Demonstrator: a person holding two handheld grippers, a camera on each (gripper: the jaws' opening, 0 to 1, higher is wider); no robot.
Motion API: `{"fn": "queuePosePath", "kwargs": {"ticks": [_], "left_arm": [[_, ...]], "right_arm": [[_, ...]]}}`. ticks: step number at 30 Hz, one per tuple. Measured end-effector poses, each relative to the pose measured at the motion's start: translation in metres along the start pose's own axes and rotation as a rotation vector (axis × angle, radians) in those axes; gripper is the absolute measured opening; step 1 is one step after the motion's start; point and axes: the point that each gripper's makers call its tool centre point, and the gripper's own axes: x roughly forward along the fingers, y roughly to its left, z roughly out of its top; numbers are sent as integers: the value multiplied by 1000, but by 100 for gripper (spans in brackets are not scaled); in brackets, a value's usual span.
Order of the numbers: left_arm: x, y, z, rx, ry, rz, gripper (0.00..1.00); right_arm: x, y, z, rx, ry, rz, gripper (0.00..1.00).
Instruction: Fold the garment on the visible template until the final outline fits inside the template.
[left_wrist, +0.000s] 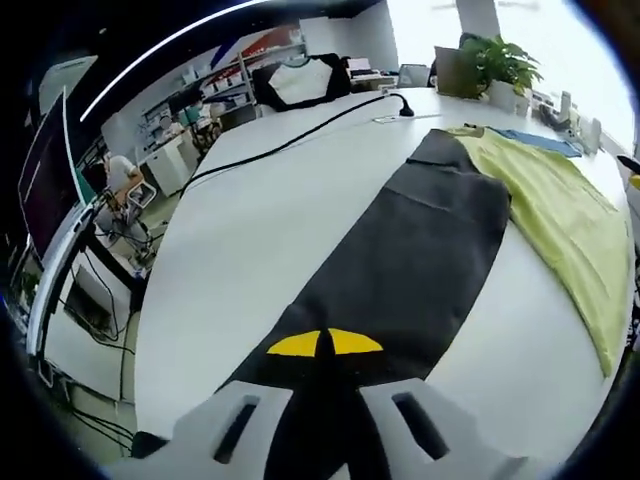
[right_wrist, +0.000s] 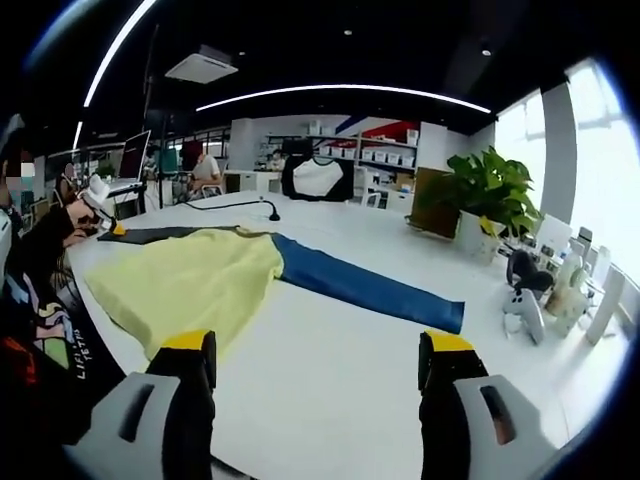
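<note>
Jaws of the left gripper (left_wrist: 325, 350) pinch the dark garment (left_wrist: 400, 270) on the white table (left_wrist: 260, 220). We see the right gripper (right_wrist: 318, 375) wide apart, gripping nothing, near the yellow garment (right_wrist: 190, 285); no legible labels.

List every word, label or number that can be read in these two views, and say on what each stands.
No text can be read for certain.
White letters on the person's dark sleeve: turned sideways and blurred, unreadable.
Boxes on the far shelves: labels too small to read.
Yellow garment, blue cloth, dark cloth: no print seen.
</note>
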Motion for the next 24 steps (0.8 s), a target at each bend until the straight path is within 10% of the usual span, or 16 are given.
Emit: {"fn": "queuePosePath", "kwargs": {"ticks": [24], "left_arm": [[40, 45, 29, 142, 99, 113, 1]], "right_arm": [[2, -6, -11, 27, 8, -1, 85]]}}
